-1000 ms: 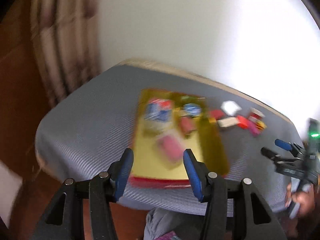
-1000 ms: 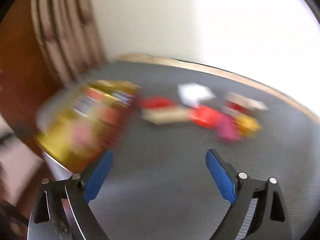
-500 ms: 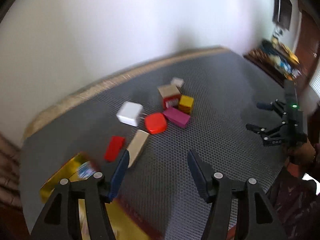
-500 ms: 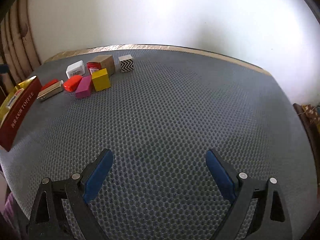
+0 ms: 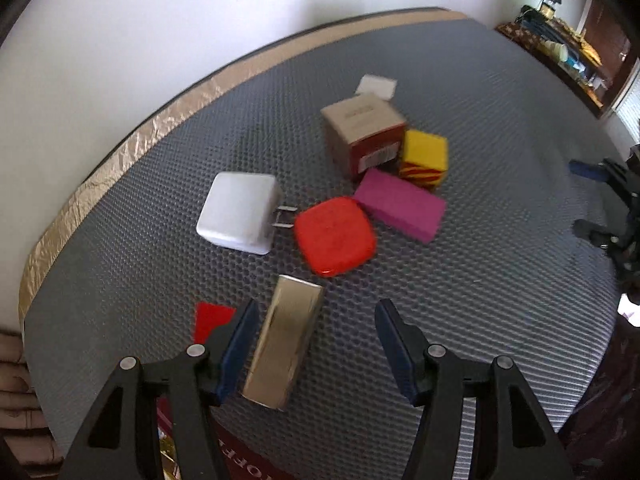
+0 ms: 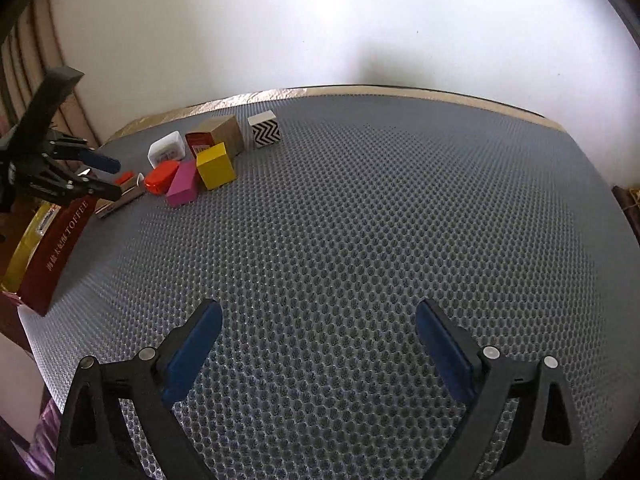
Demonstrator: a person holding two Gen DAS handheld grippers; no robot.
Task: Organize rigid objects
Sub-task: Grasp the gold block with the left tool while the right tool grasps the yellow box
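Observation:
My left gripper (image 5: 316,340) is open and points down at a loose cluster on the grey mesh mat (image 5: 500,300). A shiny metal bar (image 5: 284,344) lies between its fingers, close to the left pad and untouched by the right one. A flat red piece (image 5: 212,316) sits just left of it. Beyond lie a white charger (image 5: 238,212), a red rounded box (image 5: 334,236), a magenta block (image 5: 400,204), a yellow block (image 5: 424,156), a brown-and-red box (image 5: 364,128) and a zigzag cube (image 6: 264,130). My right gripper (image 6: 320,344) is open over bare mat, well away from the cluster.
A red and gold toffee tin (image 6: 56,248) stands at the mat's left edge, under the left gripper (image 6: 112,179). A white wall runs along the far edge. In the left wrist view the right gripper (image 5: 578,197) shows at the right edge, with dark furniture (image 5: 560,52) beyond.
The left gripper swung from over the tin to the cluster, dropped closer and widened its jaws; the metal bar now lies between them. The right gripper swung off the tin, then held still.

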